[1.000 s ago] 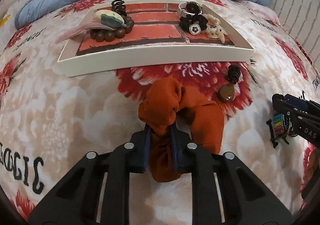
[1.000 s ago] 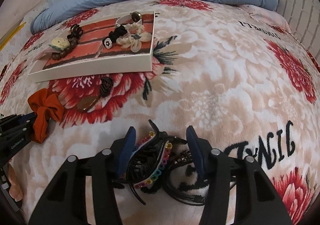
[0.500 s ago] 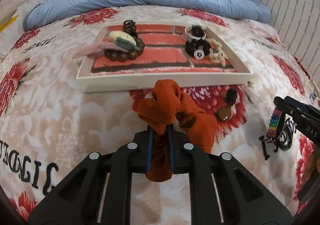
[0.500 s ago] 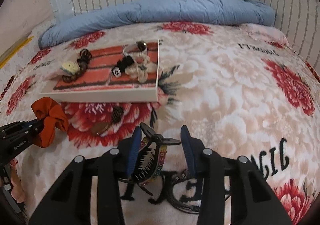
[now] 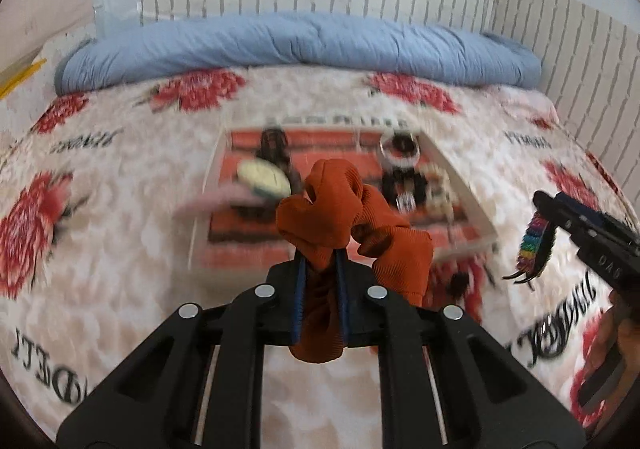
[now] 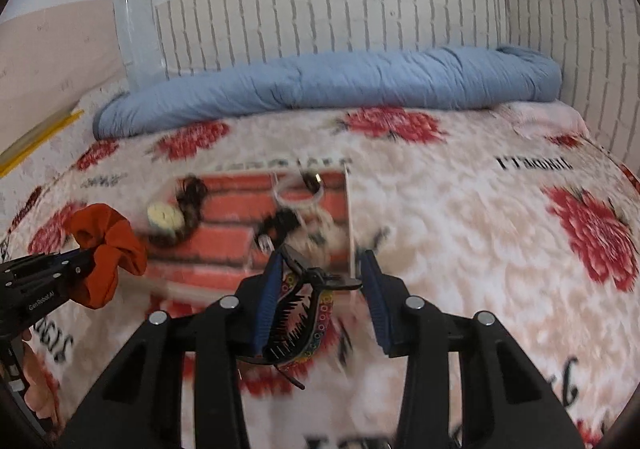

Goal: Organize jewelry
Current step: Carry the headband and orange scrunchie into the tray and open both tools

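Rust-orange scrunchie [image 5: 344, 209], bunched, lifted off bed. Black claw clip [image 6: 298, 313] with rainbow bead strip, teeth showing, also raised. White tray [image 5: 466, 193] with red brick-pattern floor sits mid-bed toward the headboard edge, holding blurred hair pieces, beads, a ring.

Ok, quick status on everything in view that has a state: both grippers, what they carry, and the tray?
left gripper: shut on the orange scrunchie.
orange scrunchie: pinched, bunched, held off the blanket.
right gripper: shut on the claw clip.
claw clip: held between the pads, teeth apart, clear of the blanket.
tray: flat on the floral blanket, already holding several accessories; blurred.
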`<action>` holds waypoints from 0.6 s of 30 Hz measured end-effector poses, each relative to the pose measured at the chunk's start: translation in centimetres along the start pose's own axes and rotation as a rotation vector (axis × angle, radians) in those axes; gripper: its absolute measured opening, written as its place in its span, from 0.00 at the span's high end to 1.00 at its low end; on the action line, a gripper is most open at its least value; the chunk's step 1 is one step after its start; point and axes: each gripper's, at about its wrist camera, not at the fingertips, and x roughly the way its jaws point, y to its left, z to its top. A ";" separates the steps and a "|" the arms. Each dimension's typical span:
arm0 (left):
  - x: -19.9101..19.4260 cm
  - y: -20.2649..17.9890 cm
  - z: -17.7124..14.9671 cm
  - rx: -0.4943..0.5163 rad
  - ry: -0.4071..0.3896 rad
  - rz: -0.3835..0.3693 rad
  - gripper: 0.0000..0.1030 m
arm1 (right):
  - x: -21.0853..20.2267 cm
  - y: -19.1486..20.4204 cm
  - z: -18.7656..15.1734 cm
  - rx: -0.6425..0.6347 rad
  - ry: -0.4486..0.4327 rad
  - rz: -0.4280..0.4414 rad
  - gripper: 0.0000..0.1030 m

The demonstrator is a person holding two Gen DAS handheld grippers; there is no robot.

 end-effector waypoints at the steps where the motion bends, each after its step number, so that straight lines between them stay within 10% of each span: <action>1: 0.5 0.1 0.9 -0.004 -0.007 -0.004 0.89 | 0.6 0.3 0.4 -0.006 -0.006 -0.003 0.61; 18: 10.9 3.1 3.1 0.001 0.033 0.037 0.89 | 12.6 4.1 1.7 -0.133 0.017 -0.020 0.61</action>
